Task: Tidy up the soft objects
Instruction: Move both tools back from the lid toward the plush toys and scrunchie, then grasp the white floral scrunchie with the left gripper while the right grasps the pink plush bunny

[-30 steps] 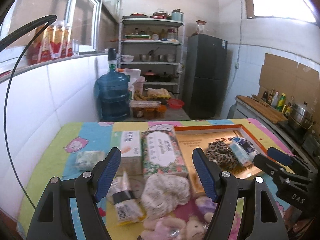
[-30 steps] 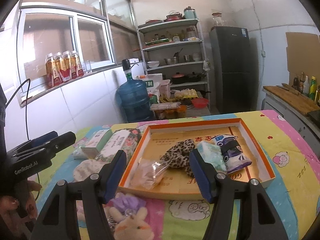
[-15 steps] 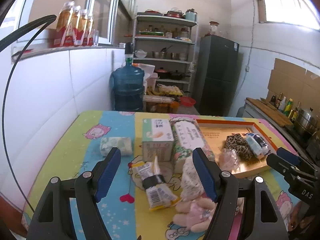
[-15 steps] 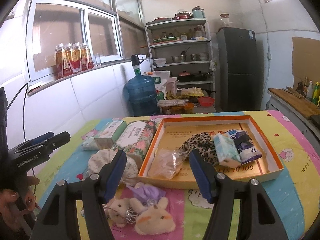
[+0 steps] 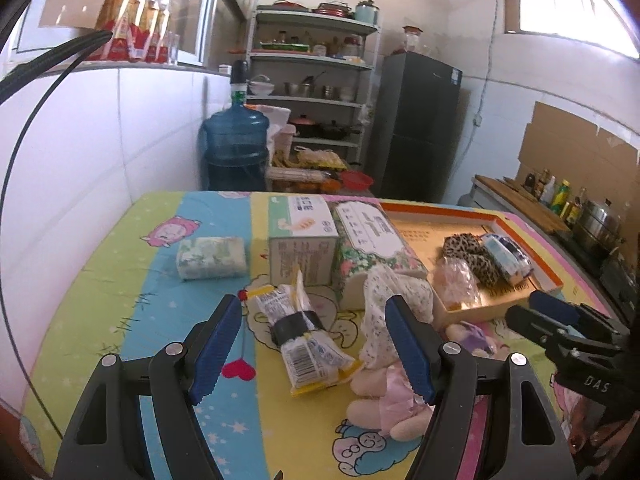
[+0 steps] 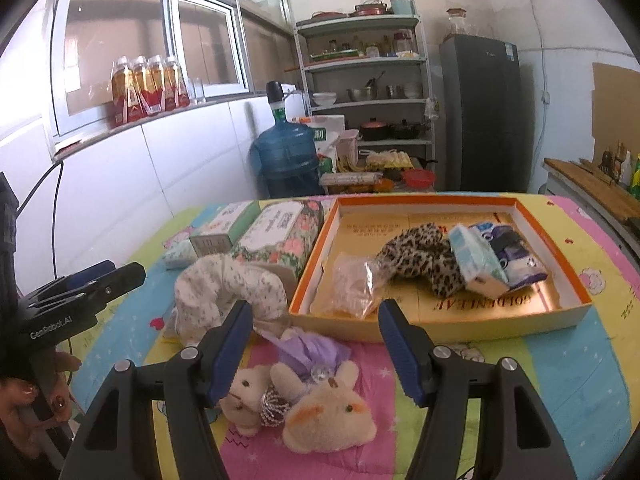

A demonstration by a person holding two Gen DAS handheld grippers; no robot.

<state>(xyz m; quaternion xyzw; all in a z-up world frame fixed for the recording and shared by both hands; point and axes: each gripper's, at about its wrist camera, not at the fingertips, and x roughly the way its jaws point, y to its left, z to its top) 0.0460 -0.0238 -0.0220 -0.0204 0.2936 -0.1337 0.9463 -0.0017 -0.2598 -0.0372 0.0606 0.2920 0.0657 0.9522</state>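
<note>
Left hand-held gripper (image 5: 314, 344): bottom centre of its own view, jaws wide apart, nothing between the pads.
Snack packet (image 5: 304, 336): yellow-edged, banded in black, lying on the worktop (image 5: 132, 300) in the gap beyond the blue pads.
Right hand-held gripper (image 6: 314, 350): bottom centre of its view, jaws apart, gripping nothing.
Plush rabbits (image 6: 308, 404): lower centre, on the pink patch, just below the open pads.
Floral cloth bundle (image 6: 228, 288): left of centre, touching the tissue pack (image 6: 280, 232).
Orange tray (image 6: 440, 326): right of centre, holding a leopard-print scrunchie (image 6: 420, 258), a clear bag (image 6: 352, 286) and small tissue packets (image 6: 478, 262).
</note>
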